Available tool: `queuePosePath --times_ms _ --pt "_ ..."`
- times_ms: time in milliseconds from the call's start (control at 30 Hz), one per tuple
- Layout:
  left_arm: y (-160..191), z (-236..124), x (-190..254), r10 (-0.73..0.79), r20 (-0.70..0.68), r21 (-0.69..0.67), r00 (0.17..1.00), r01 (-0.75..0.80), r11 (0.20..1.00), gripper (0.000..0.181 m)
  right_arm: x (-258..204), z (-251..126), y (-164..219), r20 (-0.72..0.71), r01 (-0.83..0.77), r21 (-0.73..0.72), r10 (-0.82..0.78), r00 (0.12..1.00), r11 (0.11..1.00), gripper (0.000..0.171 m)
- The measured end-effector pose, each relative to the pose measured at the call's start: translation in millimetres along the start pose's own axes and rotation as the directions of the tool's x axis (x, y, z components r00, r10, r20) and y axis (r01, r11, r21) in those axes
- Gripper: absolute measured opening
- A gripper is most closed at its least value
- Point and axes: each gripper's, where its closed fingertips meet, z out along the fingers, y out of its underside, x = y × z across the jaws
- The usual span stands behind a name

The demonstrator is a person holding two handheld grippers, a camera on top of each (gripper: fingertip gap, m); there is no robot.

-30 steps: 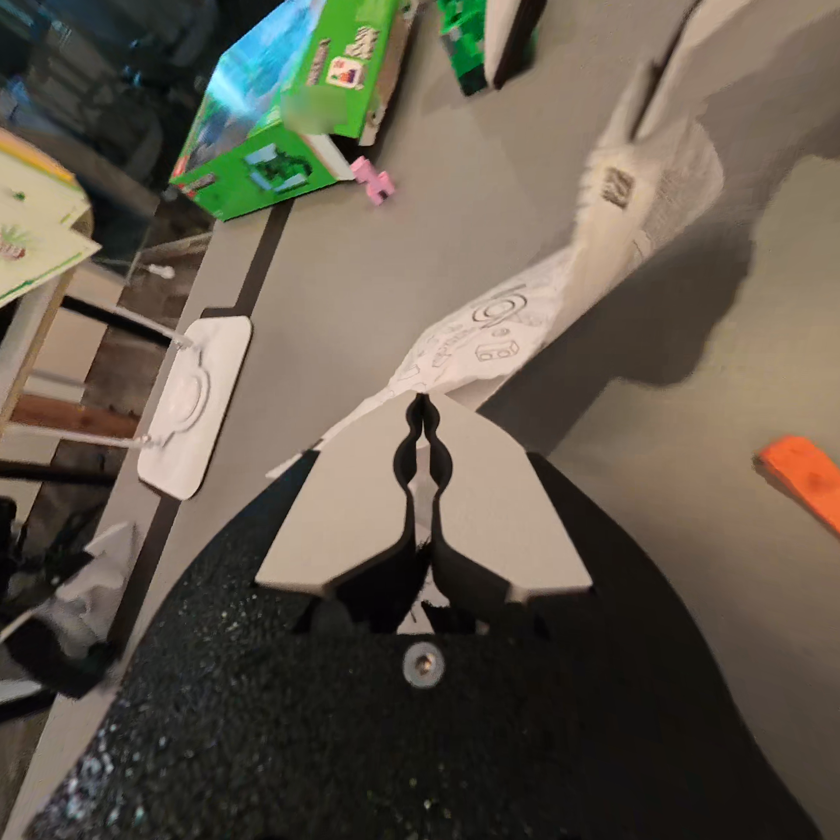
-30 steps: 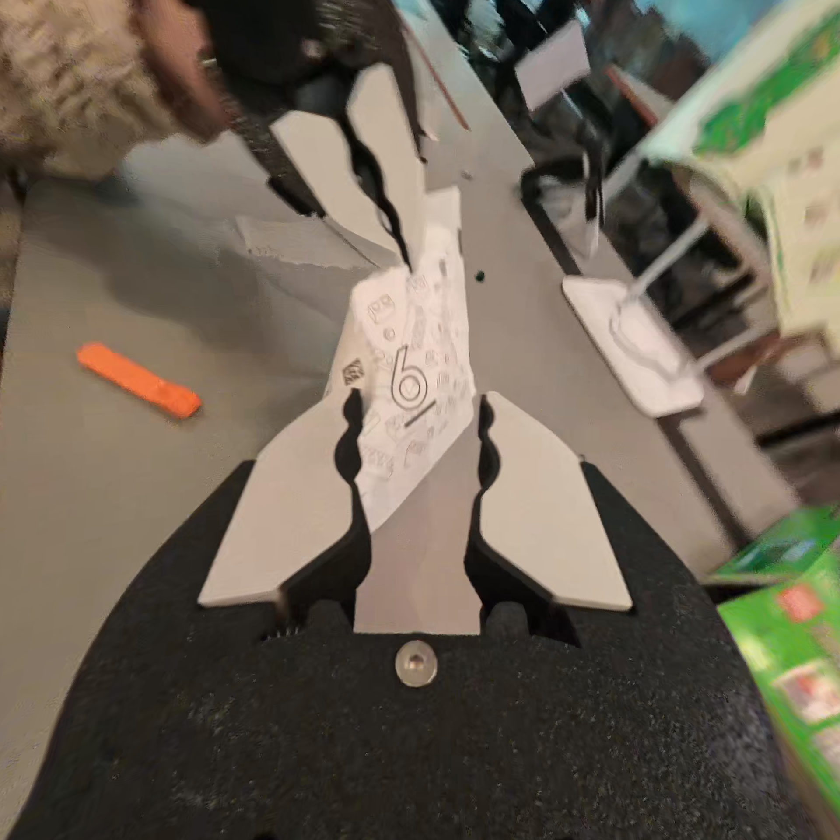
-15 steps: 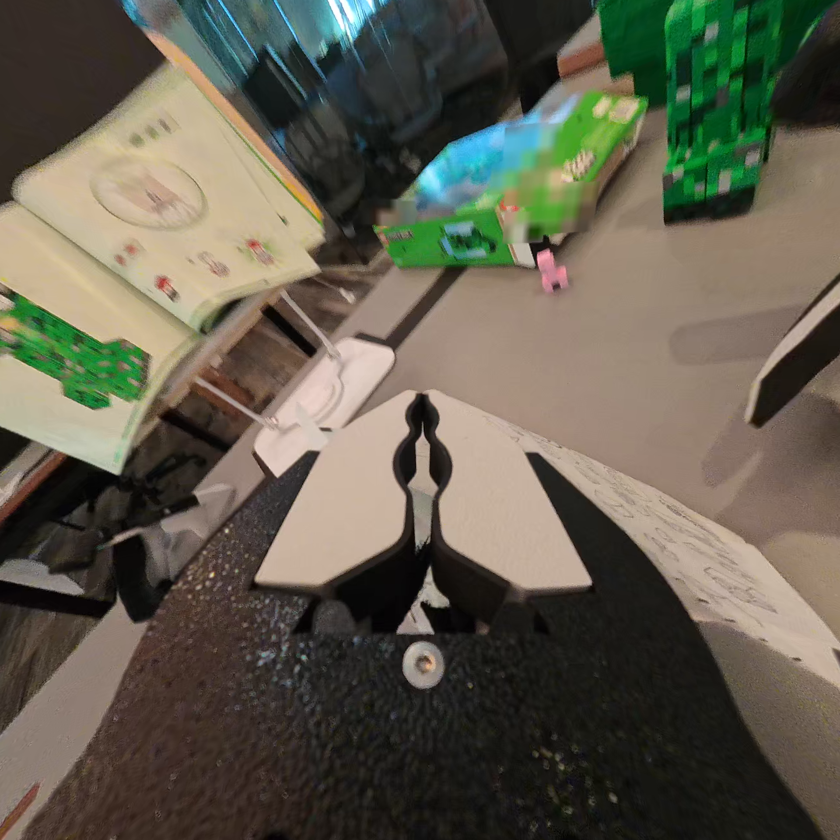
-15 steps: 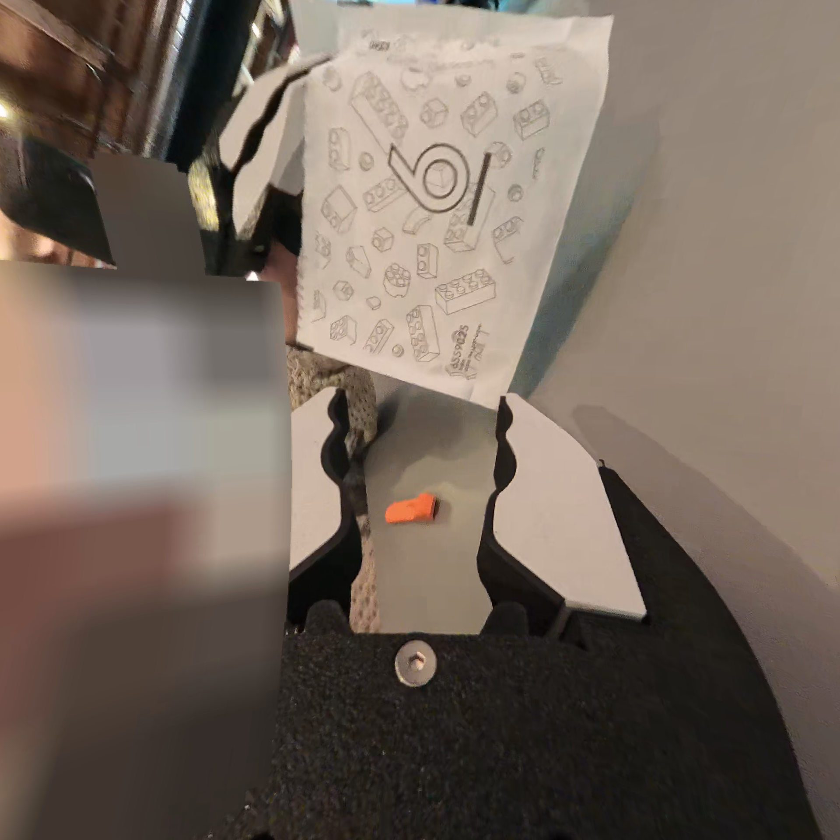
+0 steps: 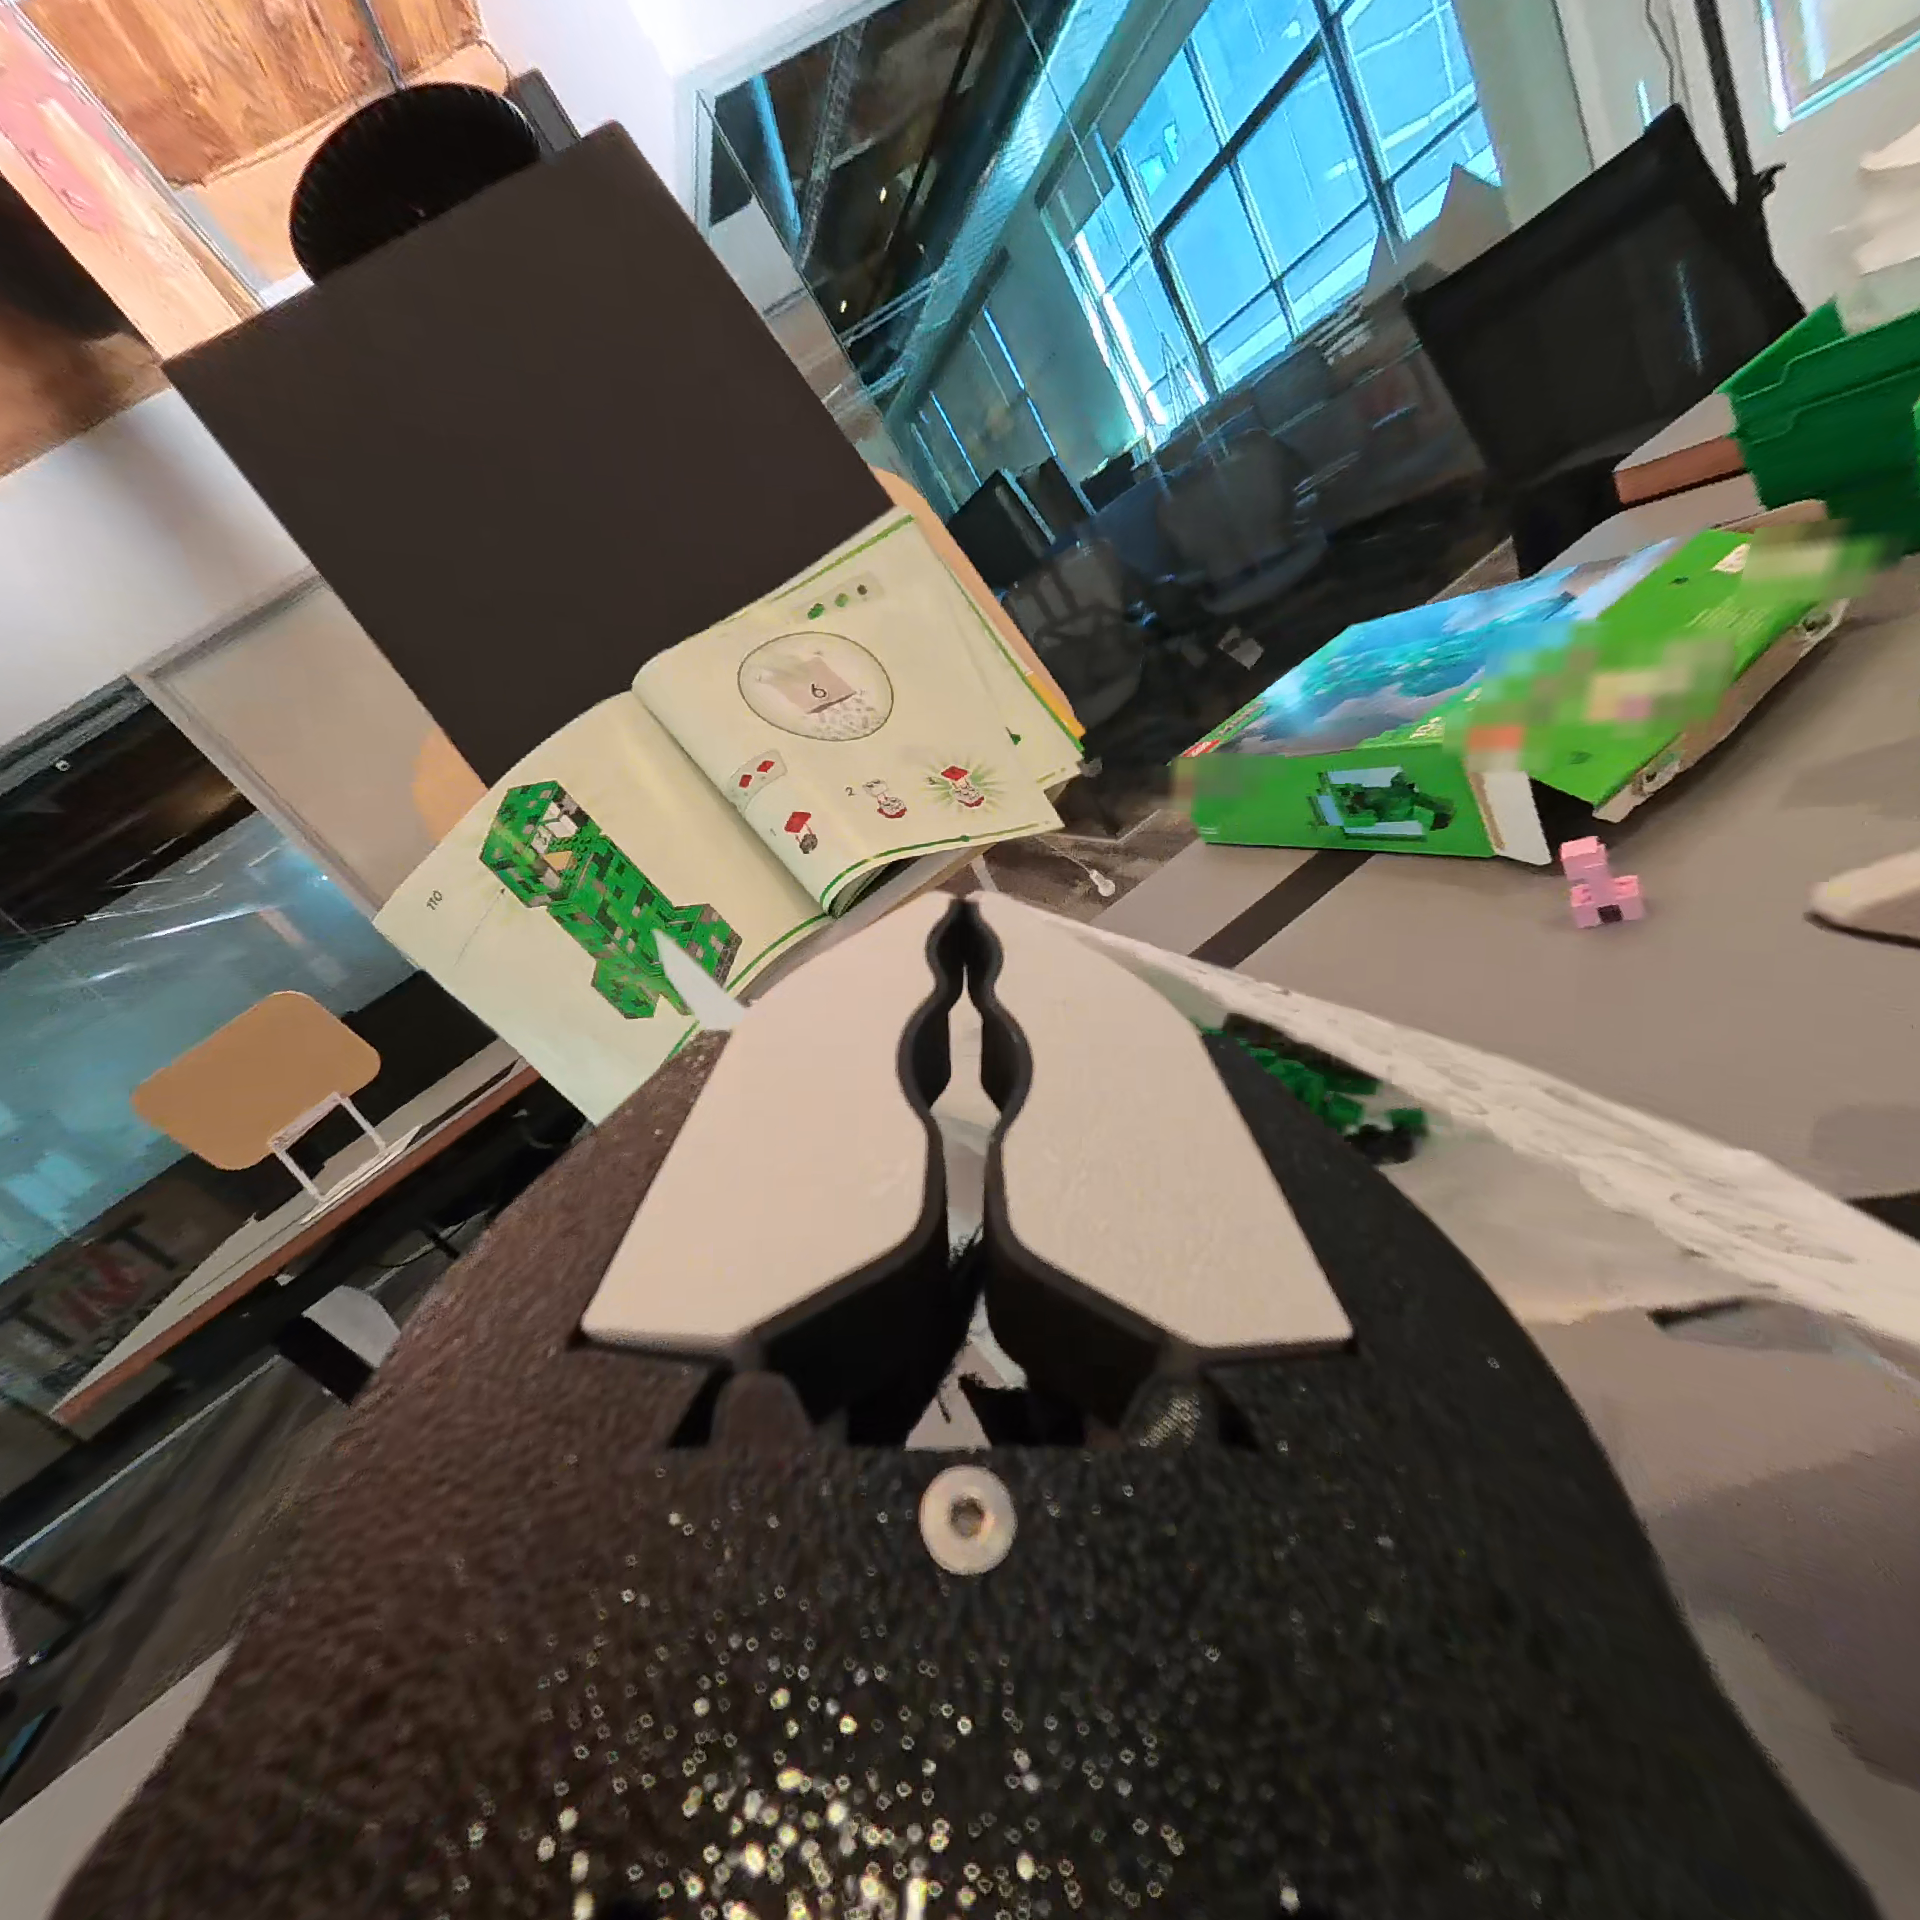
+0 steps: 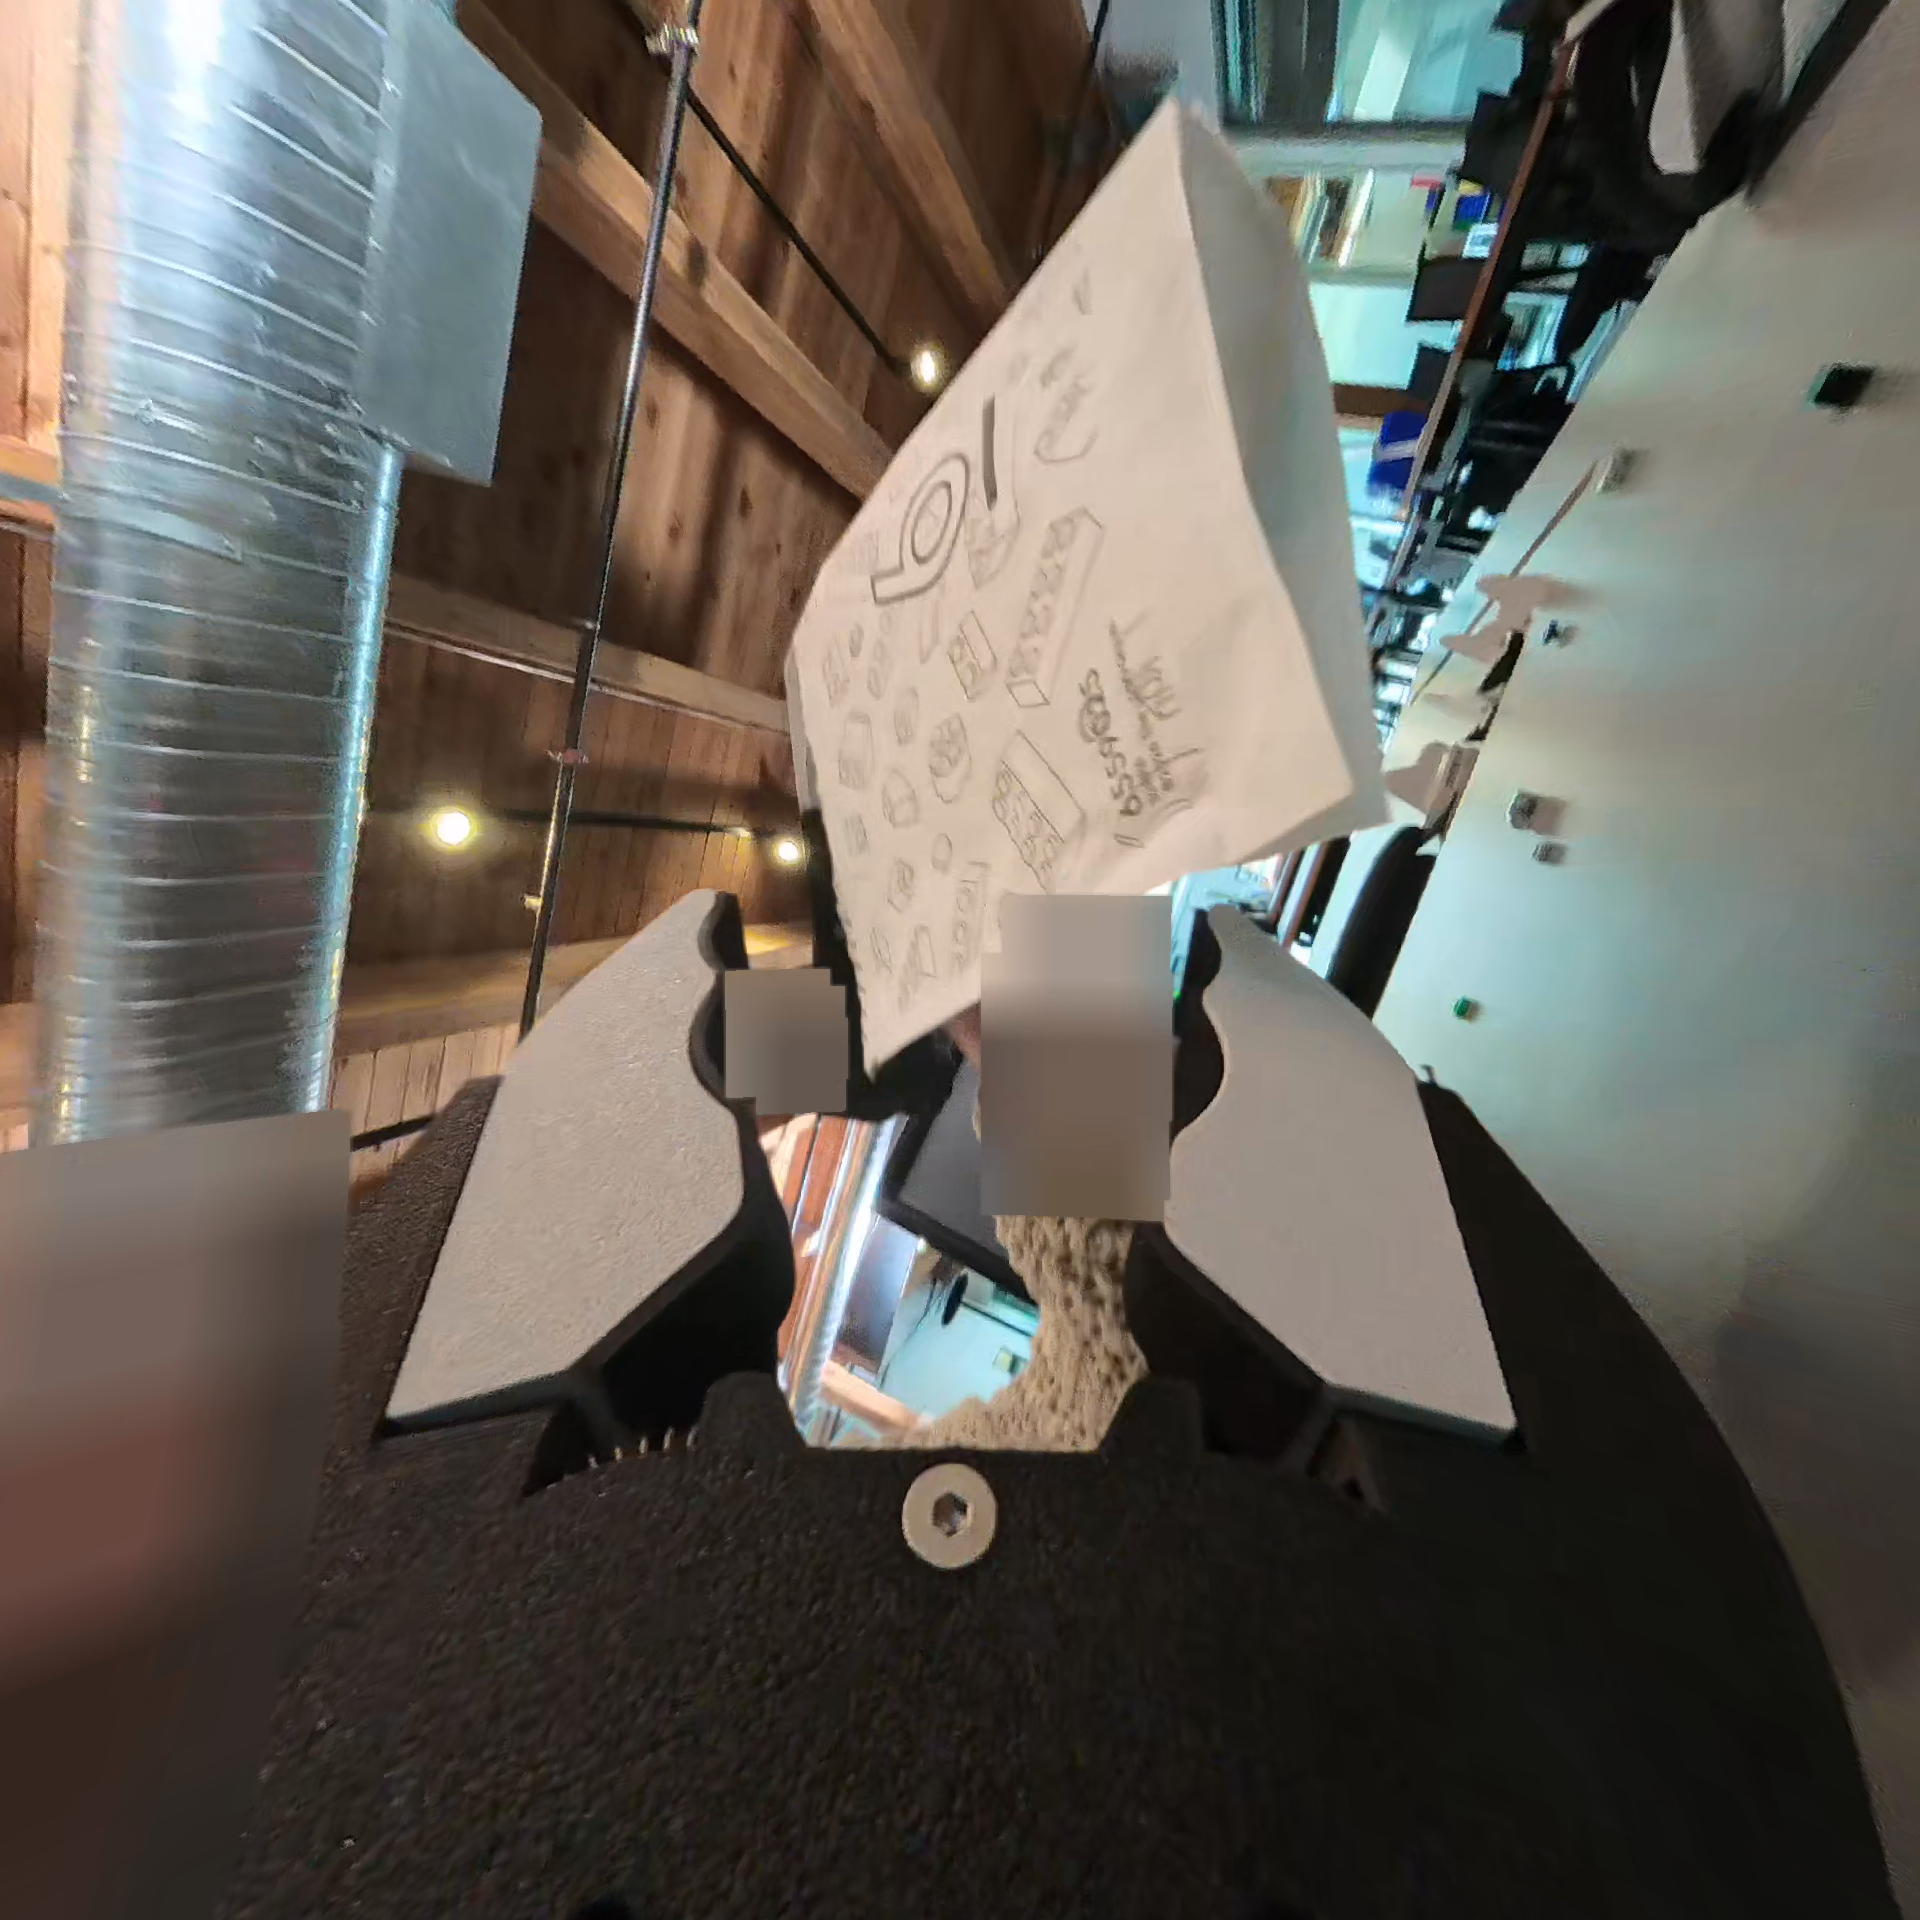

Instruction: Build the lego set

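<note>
My left gripper [image 5: 961,909] is shut on a corner of a white printed paper bag [image 5: 1507,1122], which stretches off to the right, raised over the grey table [image 5: 1403,966]. Several small green bricks [image 5: 1309,1081] show under the bag's edge. In the right wrist view the same bag [image 6: 1060,582] hangs in the air just beyond my right gripper [image 6: 966,920], which is open, empty and pointed upward. The bag is apart from the right fingers [image 6: 582,1143].
An open instruction booklet [image 5: 790,821] stands on a holder at the table's left edge. A green set box [image 5: 1455,748] lies at the back, with a small pink brick figure [image 5: 1600,883] beside it. Small loose pieces dot the table [image 6: 1662,727] in the right wrist view. The gap from one gripper's tips to the other's is roughly 12 centimeters. From my right tips it is roughly 30 centimeters to the small pink brick figure [image 5: 1600,883]; from my left, 35 centimeters.
My left gripper has lifted the bag off the table and swung it up. My right gripper has tilted from the table toward the ceiling, staying open. Green bricks now show under the bag.
</note>
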Motion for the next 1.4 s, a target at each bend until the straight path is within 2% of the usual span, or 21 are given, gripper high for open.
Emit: queuePosePath --times_ms 67,167,233,333,467,633,733,800,867,933,967,1067,1133,1200,1233,1300,1400 --pt "1 -4 1 0.008 0.014 0.022 1.000 -0.008 1.000 0.000 4 5 -13 -0.020 0.043 0.051 -0.042 0.999 0.998 0.064" --pt "6 -14 -5 0.044 0.059 0.038 0.997 -0.047 0.998 0.000 15 14 -29 -0.052 0.094 0.060 -0.091 0.994 0.994 0.015" --pt "18 -19 -13 0.057 0.085 0.006 0.995 -0.057 0.998 0.000 19 26 -35 -0.034 0.088 0.020 -0.088 0.996 0.996 0.000" --pt "47 -30 -31 0.042 0.106 -0.063 0.993 -0.036 0.997 0.000 35 51 -38 -0.053 0.075 -0.070 -0.078 0.996 0.995 0.000" --pt "79 -60 -55 0.040 0.103 -0.137 0.994 -0.026 0.990 0.000 55 87 -30 -0.022 -0.053 -0.171 0.050 0.999 0.984 0.000" --pt "102 -121 -76 0.064 0.085 -0.228 0.994 -0.043 0.973 0.013 66 120 -12 0.028 -0.130 -0.255 0.142 0.989 0.958 0.000" --pt "115 -162 -96 0.065 0.118 -0.297 0.991 -0.027 0.955 0.004 67 133 -2 0.049 -0.150 -0.307 0.172 0.984 0.940 0.000" --pt "125 -184 -114 -0.011 0.166 -0.313 0.986 0.064 0.948 0.004 64 140 4 0.065 -0.145 -0.348 0.178 0.982 0.926 0.000" --pt "138 -197 -126 -0.203 0.190 -0.304 0.961 0.254 0.918 0.009 58 145 5 0.094 -0.140 -0.379 0.188 0.978 0.915 0.000" --pt "152 -197 -129 -0.470 0.162 -0.294 0.868 0.497 0.816 0.011 49 148 6 0.132 -0.128 -0.419 0.199 0.971 0.899 0.000" --pt "156 -194 -128 -0.603 0.126 -0.282 0.788 0.611 0.739 0.010 45 149 6 0.144 -0.121 -0.436 0.202 0.969 0.892 0.000" --pt "164 -180 -125 -0.884 0.000 -0.268 0.468 0.851 0.451 0.022 34 150 6 0.173 -0.080 -0.486 0.185 0.967 0.870 0.000" --pt "169 -170 -119 -0.974 -0.083 -0.313 0.209 0.923 0.224 0.042 28 150 6 0.187 -0.057 -0.517 0.178 0.966 0.854 0.000" --pt "171 -162 -104 -0.988 -0.142 -0.428 -0.064 0.904 0.003 0.064 25 151 7 0.202 -0.034 -0.543 0.170 0.965 0.839 0.000" --pt "171 -159 -95 -0.972 -0.159 -0.481 -0.171 0.874 -0.075 0.069 23 152 7 0.208 -0.028 -0.552 0.170 0.963 0.833 0.000" --pt "168 -155 -78 -0.942 -0.178 -0.557 -0.283 0.819 -0.140 0.075 20 154 7 0.228 -0.014 -0.572 0.175 0.958 0.820 0.000" --pt "155 -151 -69 -0.899 -0.244 -0.586 -0.364 0.794 -0.162 0.075 18 158 8 0.243 0.001 -0.589 0.176 0.954 0.808 0.000"
